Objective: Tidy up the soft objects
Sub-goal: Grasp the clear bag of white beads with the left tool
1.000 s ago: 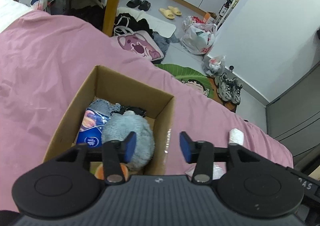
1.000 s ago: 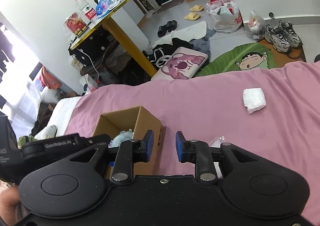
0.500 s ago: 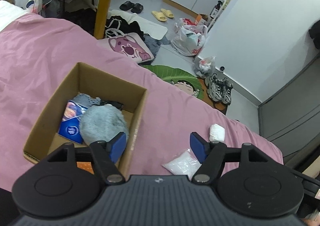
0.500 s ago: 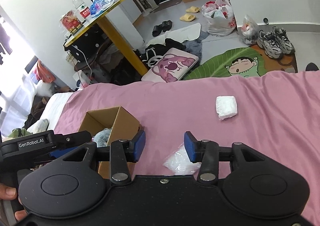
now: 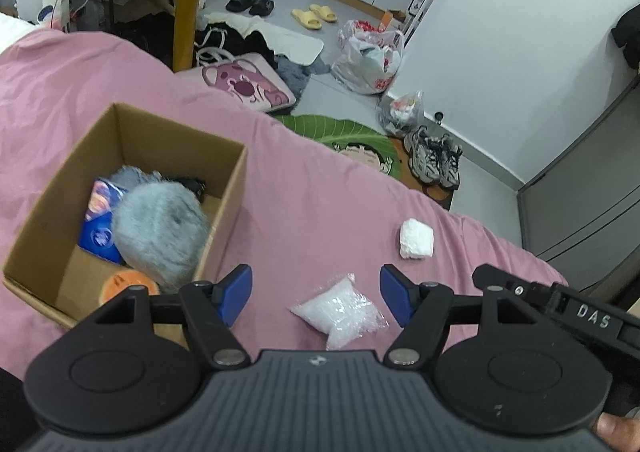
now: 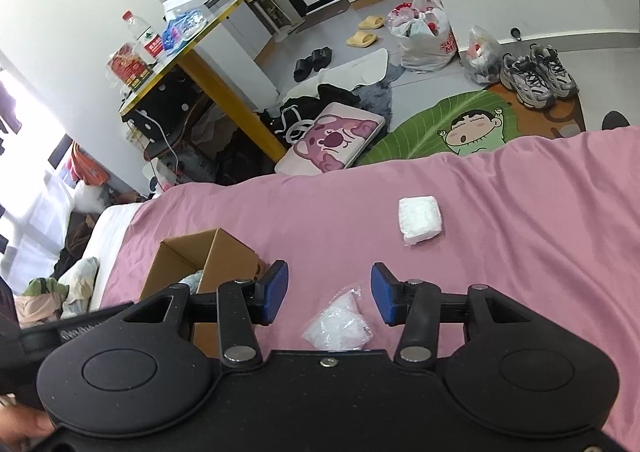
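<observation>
- Your left gripper (image 5: 316, 298) is spread wide and holds nothing. It hangs above the pink bedsheet (image 5: 312, 204).
- The clear bag of white bits (image 5: 340, 310) lies on the sheet right between its two blue pads, a little below them.
- The cardboard box (image 5: 222, 212) sits just to the left of this gripper. Inside it you can see a fluffy grey toy (image 5: 160, 228), a blue packet (image 5: 98, 220) and something orange (image 5: 126, 282).
- The folded white cloth (image 5: 416, 240) lies ahead of the gripper, a bit to the right.
- Your right gripper (image 6: 328, 298) is spread wide too, with nothing in it. The same bag (image 6: 340, 322) lies between its pads as well.
- From this gripper the box (image 6: 224, 260) is to the left, and the white cloth (image 6: 420, 218) is ahead and to the right.
</observation>
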Demonstrator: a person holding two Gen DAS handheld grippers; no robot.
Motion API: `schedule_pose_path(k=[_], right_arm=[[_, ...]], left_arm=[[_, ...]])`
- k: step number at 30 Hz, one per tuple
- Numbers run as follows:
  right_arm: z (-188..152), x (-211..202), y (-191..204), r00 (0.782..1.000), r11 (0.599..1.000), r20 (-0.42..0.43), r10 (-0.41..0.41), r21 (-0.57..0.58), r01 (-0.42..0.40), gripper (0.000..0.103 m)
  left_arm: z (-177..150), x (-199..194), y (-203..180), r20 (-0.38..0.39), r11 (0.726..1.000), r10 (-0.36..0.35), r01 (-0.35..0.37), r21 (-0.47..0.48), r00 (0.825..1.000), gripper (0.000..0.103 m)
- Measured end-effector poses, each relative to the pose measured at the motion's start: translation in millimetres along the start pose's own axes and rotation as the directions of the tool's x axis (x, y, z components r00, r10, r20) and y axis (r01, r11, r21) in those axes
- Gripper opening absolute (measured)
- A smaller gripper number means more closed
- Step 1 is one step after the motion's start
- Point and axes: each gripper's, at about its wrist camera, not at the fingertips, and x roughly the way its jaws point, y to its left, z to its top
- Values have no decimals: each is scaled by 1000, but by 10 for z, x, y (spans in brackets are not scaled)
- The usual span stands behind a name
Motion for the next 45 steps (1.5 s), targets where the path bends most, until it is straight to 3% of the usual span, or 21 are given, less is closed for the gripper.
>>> schedule_pose_path(k=[12,20,29,38,45], right_arm=[[-11,115,-271,1000,998,-14,5,70,-4,47],[18,226,-389,999,995,-30,12,97,-9,47],[24,307,-446,998,994,-49,31,110,-26,47],[34,374,-464,998,993,-63,28,120,-21,50],[22,447,-482,997,993,-80,13,122,-3,51]], left_arm=[[-261,455,-101,-46,998,32,-34,-44,998,68],[-333,734,-43,-66,989,56,-64,-131,996,56],[-349,994,-12,-99,977,75,-93,-193,992,55],[-443,1211,-30,-161,971,25,-63,-229,987,55],[-495,1292,-93,-150,970,7,-43,-241,989,55]])
